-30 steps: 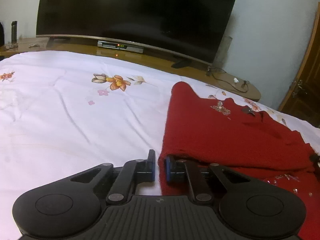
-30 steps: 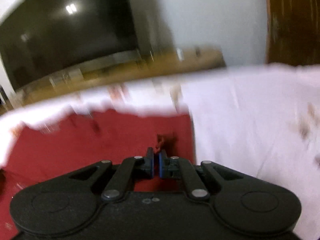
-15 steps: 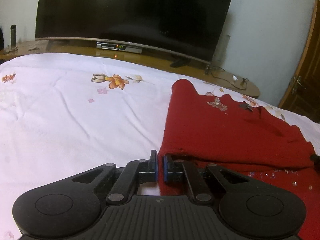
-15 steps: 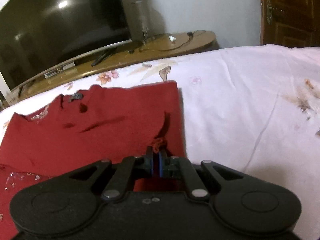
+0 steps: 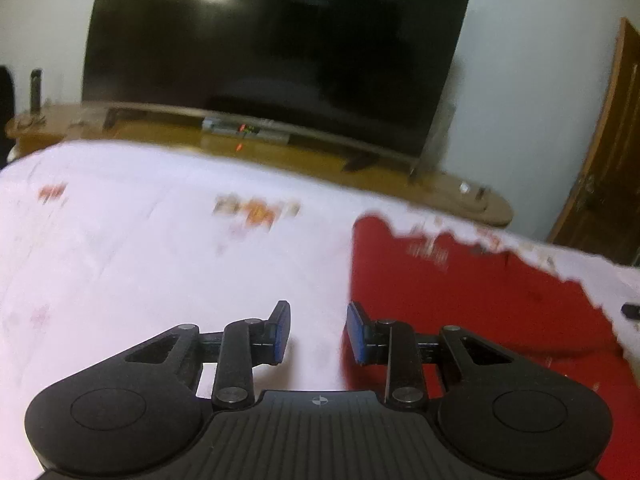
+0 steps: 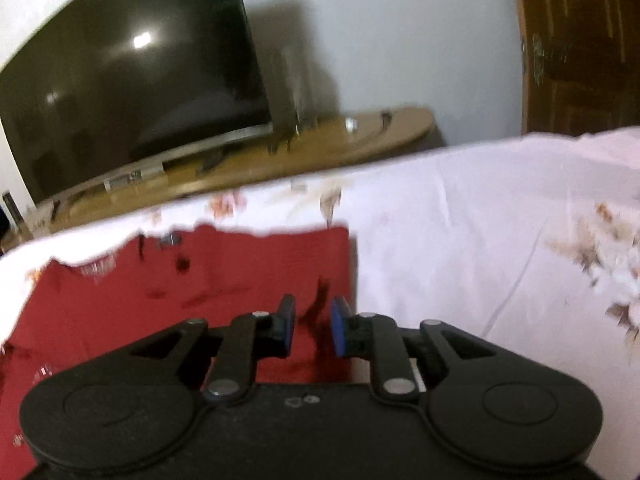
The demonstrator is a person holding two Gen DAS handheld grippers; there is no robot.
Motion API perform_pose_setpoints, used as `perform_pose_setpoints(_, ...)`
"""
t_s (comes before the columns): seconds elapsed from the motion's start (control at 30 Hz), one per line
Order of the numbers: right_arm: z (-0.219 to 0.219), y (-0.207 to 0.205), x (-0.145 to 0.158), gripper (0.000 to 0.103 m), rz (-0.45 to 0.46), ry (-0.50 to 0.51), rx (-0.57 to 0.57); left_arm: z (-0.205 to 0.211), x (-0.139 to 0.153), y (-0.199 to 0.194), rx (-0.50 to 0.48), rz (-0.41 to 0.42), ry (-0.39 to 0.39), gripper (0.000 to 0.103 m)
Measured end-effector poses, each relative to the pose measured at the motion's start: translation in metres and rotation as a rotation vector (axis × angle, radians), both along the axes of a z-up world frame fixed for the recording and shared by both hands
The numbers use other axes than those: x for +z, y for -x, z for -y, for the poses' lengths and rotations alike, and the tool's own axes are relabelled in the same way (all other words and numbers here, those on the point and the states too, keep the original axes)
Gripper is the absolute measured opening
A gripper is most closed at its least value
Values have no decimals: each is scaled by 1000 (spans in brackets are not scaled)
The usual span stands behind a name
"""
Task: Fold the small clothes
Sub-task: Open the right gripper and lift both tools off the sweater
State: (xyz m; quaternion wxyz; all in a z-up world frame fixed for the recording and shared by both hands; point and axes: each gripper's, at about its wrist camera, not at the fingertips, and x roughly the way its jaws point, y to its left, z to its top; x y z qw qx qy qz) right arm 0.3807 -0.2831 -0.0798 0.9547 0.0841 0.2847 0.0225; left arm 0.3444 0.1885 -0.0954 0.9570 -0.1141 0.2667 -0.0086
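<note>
Red garment (image 5: 472, 304) lies flat on the bed (image 5: 160, 264), folded over on itself, with its near edge just ahead of both my grippers. From my left gripper (image 5: 318, 332) it spreads from 12 o'clock round to 3 o'clock; from my right gripper (image 6: 312, 326) it fills the area from 9 o'clock to 12 o'clock (image 6: 200, 280), its side edge running up just past my right finger.

My left gripper is spread wide with nothing between the fingers; the cloth's corner sits against the right-hand finger but is not pinched. My right gripper is parted less widely, hovering over the fabric, and it holds nothing either.

I judge that this fold is laid down and the next one needs a fresh grasp. Risks as I see them: both views are blurred, so I am moving, and a finger dragging through the loose top layer could pull the fold open or skew its edges. Closing on the top layer alone, or on the bedsheet beneath, would wrinkle the stack. Small decorations near the neckline (image 6: 96, 270) might snag a finger.
</note>
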Motion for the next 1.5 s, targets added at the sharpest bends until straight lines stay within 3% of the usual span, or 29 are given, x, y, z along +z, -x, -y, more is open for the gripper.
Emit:
perform_pose_setpoints(0.13,-5,-22,-2,25,-9,3,-5,22,10,-60,-54,28,9,30)
perform_pose_setpoints(0.27,-9,-40,-10,26,-32,-10,-17,41,-2,-106,-88,-13,58,30)
perform_pose_setpoints(0.43,-21,-44,-11,26,-10,-8,42,59,-31,-133,-85,-113,6,30)
perform_pose_setpoints(0.57,-19,-63,-38,29,-105,53,18,58,-41,-129,-78,-90,2,30)
perform_pose_setpoints(0.73,-14,-57,-37,33,-87,50,24,53,-33,-132,-73,-89,46,30)
perform_pose_setpoints(0.8,-14,-54,-37,34,-82,51,27,60,-28,-139,-90,-75,1,40)
perform_pose_setpoints(0.83,-14,-54,-39,35,-79,50,27,61,-30,-145,-95,-75,-7,53)
perform_pose_setpoints(0.93,-17,-55,-41,36,-68,60,20,58,-37,-159,-25,-93,-93,54)
perform_pose_setpoints(0.97,-17,-55,-40,36,-68,60,19,50,-41,-163,4,-113,-84,54)
perform_pose_setpoints(1.03,-16,-57,-39,36,-73,57,24,29,-42,-163,30,-103,29,54)
perform_pose_setpoints(1.1,-14,-55,-36,36,-62,52,24,24,-37,-159,48,-96,28,54)
perform_pose_setpoints(1.23,-8,-52,-31,37,-32,27,-9,30,-31,-153,-23,-83,20,54)
perform_pose_setpoints(1.3,-8,-52,-32,37,-32,19,-11,34,-31,-157,-41,-81,19,37)
perform_pose_setpoints(1.33,-10,-52,-33,37,-34,19,-7,36,-31,-159,-47,-90,18,16)
perform_pose_setpoints(1.37,-12,-52,-34,37,-36,23,-1,36,-32,-159,-31,-91,22,11)
perform_pose_setpoints(1.43,-16,-51,-38,37,-43,49,11,30,-29,-148,36,-31,74,11)
perform_pose_setpoints(1.5,-21,-51,-42,37,-50,86,20,30,-35,-145,115,-74,21,11)
